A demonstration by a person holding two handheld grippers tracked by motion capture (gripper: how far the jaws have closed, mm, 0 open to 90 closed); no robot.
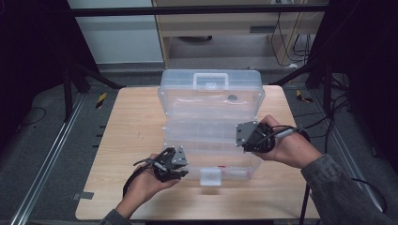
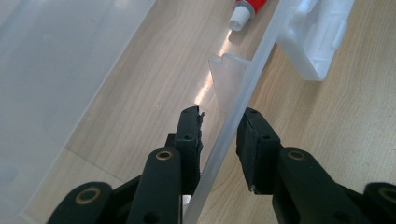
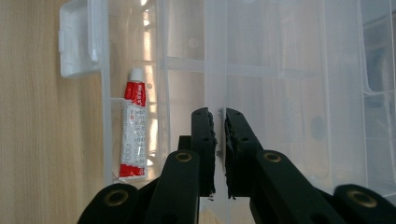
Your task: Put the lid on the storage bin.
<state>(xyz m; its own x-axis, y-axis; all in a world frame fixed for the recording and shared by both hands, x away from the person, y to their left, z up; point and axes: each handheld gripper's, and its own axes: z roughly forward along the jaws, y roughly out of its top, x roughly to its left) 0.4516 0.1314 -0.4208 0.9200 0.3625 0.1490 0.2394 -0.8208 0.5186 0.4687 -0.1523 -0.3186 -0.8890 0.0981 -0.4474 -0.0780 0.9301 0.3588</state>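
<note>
A clear plastic case lies open on the wooden table, its lid standing at the back. My left gripper is at the case's front left, open, its jaws astride the thin front wall without pressing it. My right gripper is at the case's right side, shut on the thin edge of a clear inner tray. A red and white tube lies in the front compartment. The white latch hangs off the front wall.
The wooden table has bare room left and right of the case. A small dark round thing shows in the lid. A carry handle tops the lid. Cables trail on the floor at right.
</note>
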